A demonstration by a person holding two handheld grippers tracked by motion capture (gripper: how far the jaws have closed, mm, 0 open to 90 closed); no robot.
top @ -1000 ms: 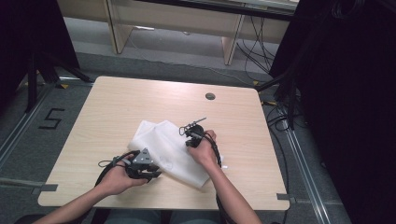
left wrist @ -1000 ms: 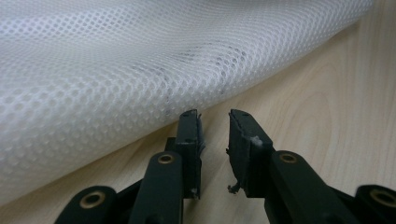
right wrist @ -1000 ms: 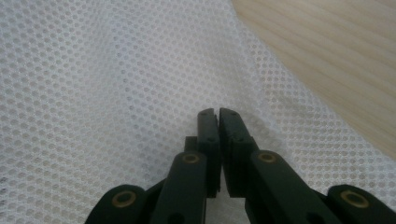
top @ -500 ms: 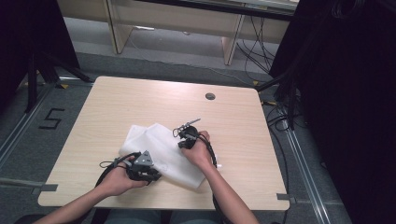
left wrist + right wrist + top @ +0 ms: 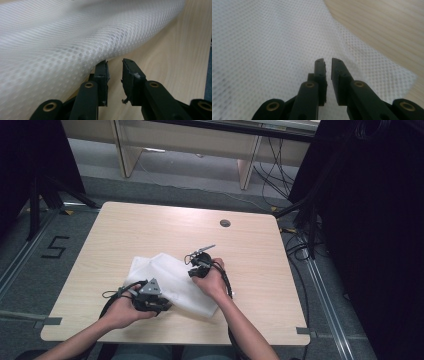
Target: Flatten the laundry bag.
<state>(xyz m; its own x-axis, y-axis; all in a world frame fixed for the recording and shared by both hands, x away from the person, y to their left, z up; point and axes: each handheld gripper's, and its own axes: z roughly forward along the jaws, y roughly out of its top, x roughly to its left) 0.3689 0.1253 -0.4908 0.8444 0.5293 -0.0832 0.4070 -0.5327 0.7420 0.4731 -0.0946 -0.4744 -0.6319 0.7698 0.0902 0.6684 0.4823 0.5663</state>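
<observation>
A white mesh cloth [image 5: 172, 282] lies rumpled on the near middle of the wooden table [image 5: 150, 230]. In the high view my left gripper [image 5: 164, 304] sits at the cloth's near-left edge. In the left gripper view the left gripper [image 5: 115, 62] is open by a narrow gap with nothing in it, one jaw tip touching the raised cloth [image 5: 75, 42] edge. My right gripper [image 5: 194, 270] is over the cloth's far right part. In the right gripper view the right gripper [image 5: 327, 61] has its jaws almost together above the cloth [image 5: 274, 37], with nothing visibly between them.
A round cable hole [image 5: 225, 223] is at the table's far right. Bare wood lies beyond and to the right of the cloth. Cables trail from both grippers. The floor to the left carries a taped "5" [image 5: 55, 247]; desks and dark equipment stand behind.
Both hands and the cloth have shifted a little to the left, and the cloth's far part now lies lower and more bunched on the left.
</observation>
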